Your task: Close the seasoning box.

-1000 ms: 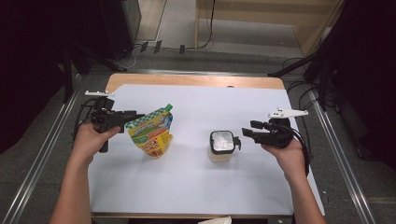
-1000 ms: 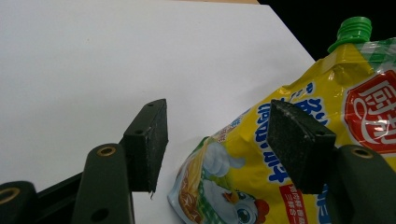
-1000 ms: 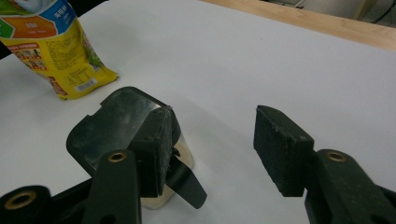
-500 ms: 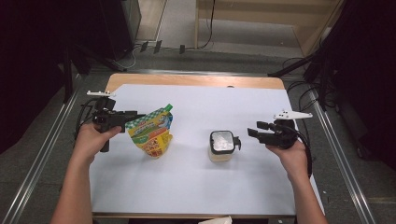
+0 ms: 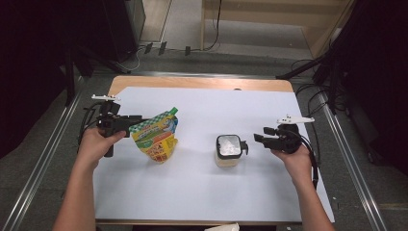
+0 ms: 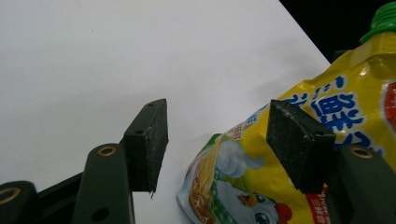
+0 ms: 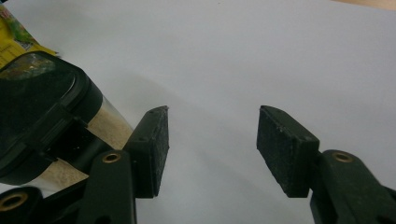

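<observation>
A yellow and green spouted pouch (image 5: 156, 138) lies on the white sheet at the left. My left gripper (image 5: 136, 119) sits at its left edge. In the left gripper view the pouch (image 6: 327, 116) has a green cap, and its near corner reaches into the gap of my left gripper (image 6: 217, 126); the jaws stand open and apart from it. A small clear jar (image 5: 228, 148) with a black latched lid and pale contents stands right of centre. My right gripper (image 5: 256, 138) hovers just right of it, open. In the right gripper view the jar (image 7: 42, 107) is left of my right gripper (image 7: 212, 126), outside the jaws.
The white sheet (image 5: 202, 192) covers most of the table, with a wooden strip (image 5: 202, 83) bare at the back. Metal rails (image 5: 45, 159) run along both sides. Cables lie on the floor beyond the table. A white scrap (image 5: 222, 227) pokes in at the front edge.
My right gripper has sunk a little toward the sheet beside the jar. The left gripper, the pouch and the jar have stayed where they were.
</observation>
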`<state>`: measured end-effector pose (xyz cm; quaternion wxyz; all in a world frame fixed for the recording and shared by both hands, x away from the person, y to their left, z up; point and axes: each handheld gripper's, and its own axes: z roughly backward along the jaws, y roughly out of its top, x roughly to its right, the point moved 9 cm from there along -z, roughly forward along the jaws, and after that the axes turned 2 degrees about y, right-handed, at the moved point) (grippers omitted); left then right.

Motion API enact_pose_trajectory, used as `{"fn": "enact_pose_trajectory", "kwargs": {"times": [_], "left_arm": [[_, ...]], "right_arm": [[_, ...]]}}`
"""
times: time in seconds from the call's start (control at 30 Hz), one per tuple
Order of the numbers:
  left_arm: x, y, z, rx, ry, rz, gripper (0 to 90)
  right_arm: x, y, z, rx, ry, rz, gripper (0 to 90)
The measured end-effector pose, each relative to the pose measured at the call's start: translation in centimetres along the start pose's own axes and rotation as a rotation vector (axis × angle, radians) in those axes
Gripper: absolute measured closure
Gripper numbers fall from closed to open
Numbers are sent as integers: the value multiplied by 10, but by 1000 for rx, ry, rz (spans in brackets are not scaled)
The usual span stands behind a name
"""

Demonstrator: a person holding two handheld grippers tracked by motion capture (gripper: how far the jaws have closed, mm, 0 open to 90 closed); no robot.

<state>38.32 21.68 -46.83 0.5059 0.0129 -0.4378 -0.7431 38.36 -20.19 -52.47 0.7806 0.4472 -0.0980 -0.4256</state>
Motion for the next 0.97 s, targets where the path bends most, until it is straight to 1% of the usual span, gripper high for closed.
{"fn": "enact_pose_trajectory", "kwargs": {"times": [0.07, 0.17, 0.23, 0.7, 0.97], "left_arm": [[-3, -2, -1, -8, 2, 5, 393], [-8, -4, -4, -24, 12, 22, 388], [-10, -4, -5, -25, 14, 20, 388], [-10, -6, -7, -29, 13, 24, 383], [-13, -7, -9, -34, 12, 27, 383]], "right_arm": [[0, -1, -1, -3, 2, -5, 451], [-1, -1, -3, -10, -1, -5, 446], [-1, -1, -3, -9, -3, -4, 444], [1, -2, -3, -14, -4, -15, 435], [2, -3, -5, -19, -21, -15, 401]]}}
